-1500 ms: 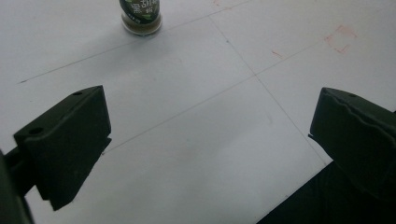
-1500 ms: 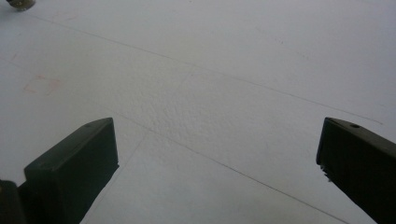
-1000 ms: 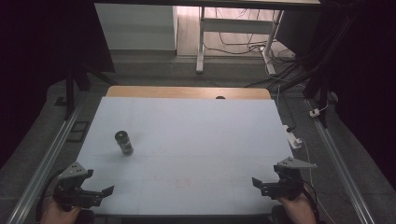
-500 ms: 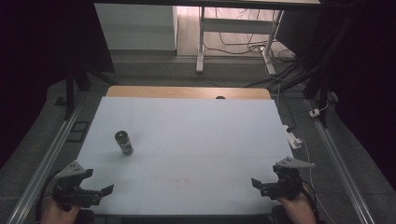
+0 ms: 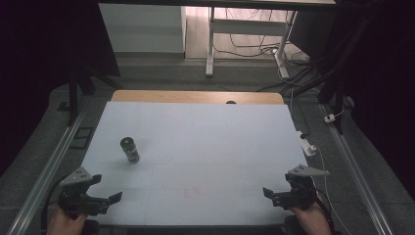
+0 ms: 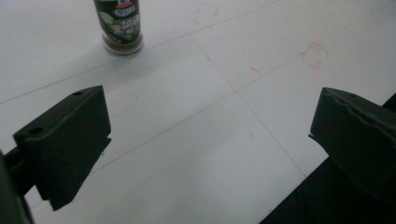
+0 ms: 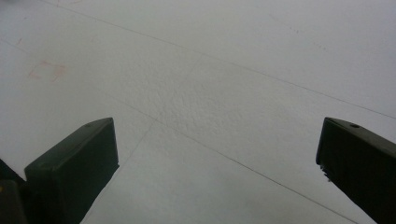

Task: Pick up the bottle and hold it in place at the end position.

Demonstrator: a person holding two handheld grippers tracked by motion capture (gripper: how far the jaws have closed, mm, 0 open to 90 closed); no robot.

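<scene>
A small spice jar (image 5: 129, 149) with a dark lid and a green label stands upright on the left half of the white table (image 5: 210, 137). My left gripper (image 5: 106, 189) rests at the near left corner, open and empty. In the left gripper view the jar (image 6: 119, 25) stands ahead and to the left, well beyond the wide-apart jaws of my left gripper (image 6: 210, 126). My right gripper (image 5: 274, 192) sits at the near right corner, also open. The right gripper view has bare white table between the jaws of my right gripper (image 7: 217, 154).
A faint red square mark (image 5: 191, 192) lies near the front middle of the table. A wooden strip (image 5: 195, 97) runs along the far edge. A white power strip (image 5: 307, 146) hangs off the right edge. Metal rails (image 5: 44, 171) flank the table on the floor.
</scene>
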